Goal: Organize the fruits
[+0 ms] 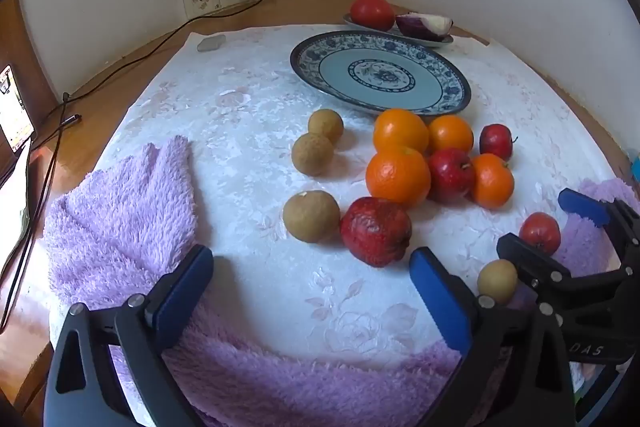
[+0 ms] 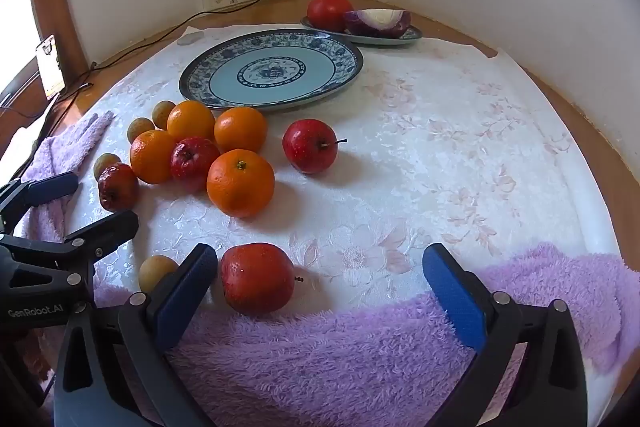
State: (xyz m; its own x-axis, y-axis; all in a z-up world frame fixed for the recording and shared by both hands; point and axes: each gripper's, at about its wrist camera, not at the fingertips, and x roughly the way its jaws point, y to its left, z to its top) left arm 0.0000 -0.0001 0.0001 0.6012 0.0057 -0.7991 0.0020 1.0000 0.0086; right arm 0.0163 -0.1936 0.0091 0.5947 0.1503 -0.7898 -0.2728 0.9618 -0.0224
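Observation:
A large blue-and-white plate (image 1: 380, 71) (image 2: 272, 71) lies bare at the back of the white cloth. In front of it lie several oranges (image 1: 398, 177) (image 2: 240, 183), red apples (image 1: 450, 175) (image 2: 310, 145), brown round fruits (image 1: 311, 217) and a wrinkled dark red fruit (image 1: 376, 231). My left gripper (image 1: 312, 291) hangs open over the cloth, short of the wrinkled fruit, holding nothing. My right gripper (image 2: 320, 279) is open too; a red apple (image 2: 256, 277) lies just inside its left finger (image 2: 188, 291), and a brown fruit (image 2: 156, 273) sits outside it.
A small plate (image 1: 400, 31) at the back holds a tomato (image 1: 372, 11) and half a red onion (image 1: 426, 23). A purple fleece towel (image 1: 120, 211) (image 2: 360, 355) covers the near and left edges. A charger cable (image 1: 160, 43) and a phone (image 1: 14, 107) are at the left.

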